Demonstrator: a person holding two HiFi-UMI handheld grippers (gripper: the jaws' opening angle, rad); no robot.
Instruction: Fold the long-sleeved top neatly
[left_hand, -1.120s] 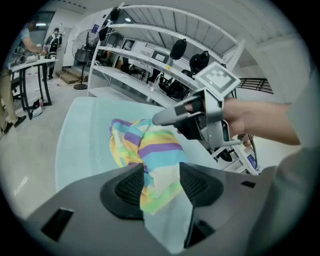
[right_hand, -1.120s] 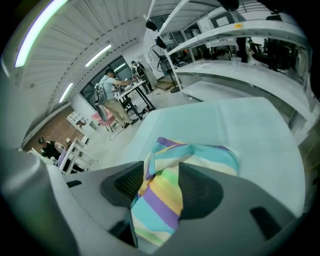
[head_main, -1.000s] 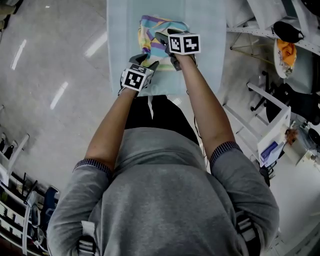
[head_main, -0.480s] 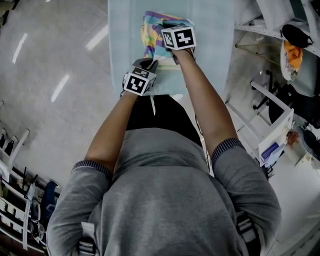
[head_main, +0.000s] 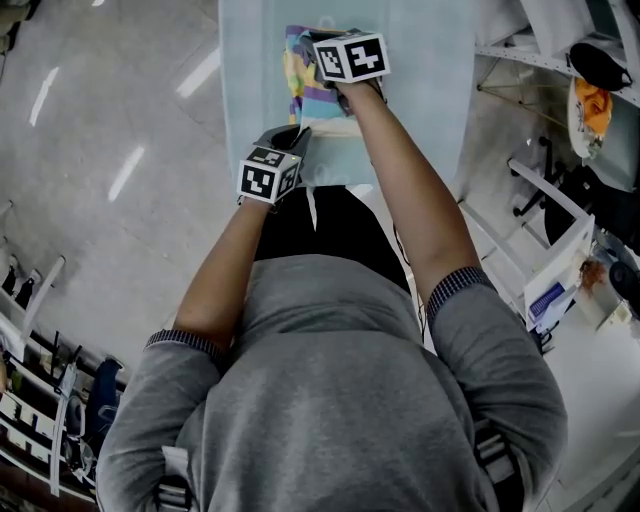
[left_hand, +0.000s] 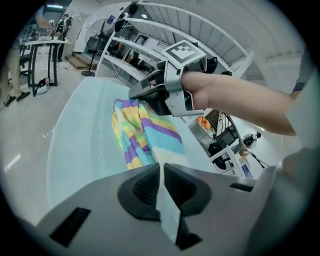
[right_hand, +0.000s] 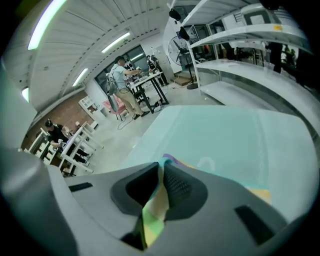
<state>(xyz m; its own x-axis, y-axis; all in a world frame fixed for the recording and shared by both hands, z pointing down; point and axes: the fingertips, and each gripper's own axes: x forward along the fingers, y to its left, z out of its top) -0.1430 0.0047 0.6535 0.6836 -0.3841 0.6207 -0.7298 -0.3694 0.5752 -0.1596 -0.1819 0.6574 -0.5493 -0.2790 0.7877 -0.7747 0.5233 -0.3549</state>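
Striped long-sleeved top (head_main: 303, 88) is bunched into a narrow band on the pale teal table (head_main: 425, 110), left of the table's middle, running from close to the near edge away toward the far edge. Stripes are yellow, purple, teal and pale blue; the near end is a plain pale strip. Left gripper (head_main: 298, 133) is at the near end, just inside the table's near edge. In the left gripper view its jaws are clamped together on that pale strip of the top (left_hand: 145, 137), and the cloth hangs down through the left gripper (left_hand: 161, 170). Right gripper (head_main: 322, 40) is at the far end of the band. In the right gripper view the jaws pinch a yellow-green fold of the top (right_hand: 154, 212), with the cloth running up through the right gripper (right_hand: 161, 172). Both sets of jaws have just been closing, with cloth between each pair. Seen from the left gripper, the right gripper (left_hand: 136, 95) is low over the far end of the band, with bare table (left_hand: 75, 135) to its left. Bare table (right_hand: 230, 135) stretches ahead of the right gripper. Glossy grey floor (head_main: 110, 150) is off the table's left edge, white shelving (head_main: 560, 60) off its right edge.
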